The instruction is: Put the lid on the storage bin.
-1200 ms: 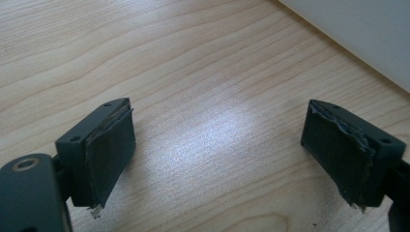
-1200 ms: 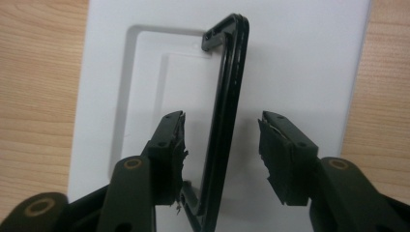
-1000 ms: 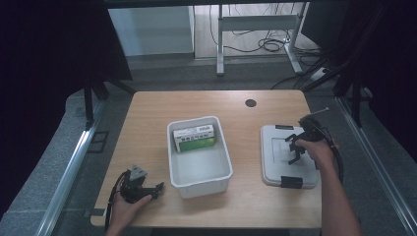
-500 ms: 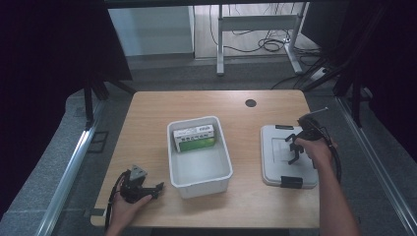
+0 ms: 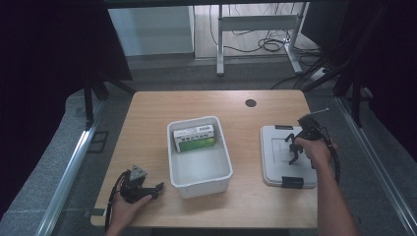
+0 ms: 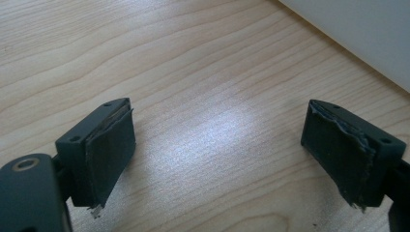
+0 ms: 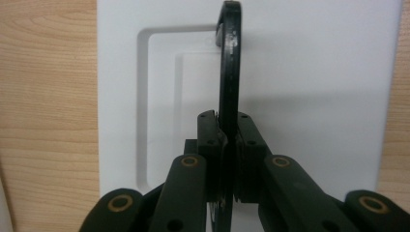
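Matt white plastic lid, black handle

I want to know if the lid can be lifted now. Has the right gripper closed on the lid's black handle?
Yes: in the right gripper view the right gripper pinches the thin black handle of the white lid.

**A lab-style recording room**

A bare wooden tabletop stands on grey carpet, screened by black curtains. Behind it, a metal desk frame and loose cables lie on the floor, as in a test lab.
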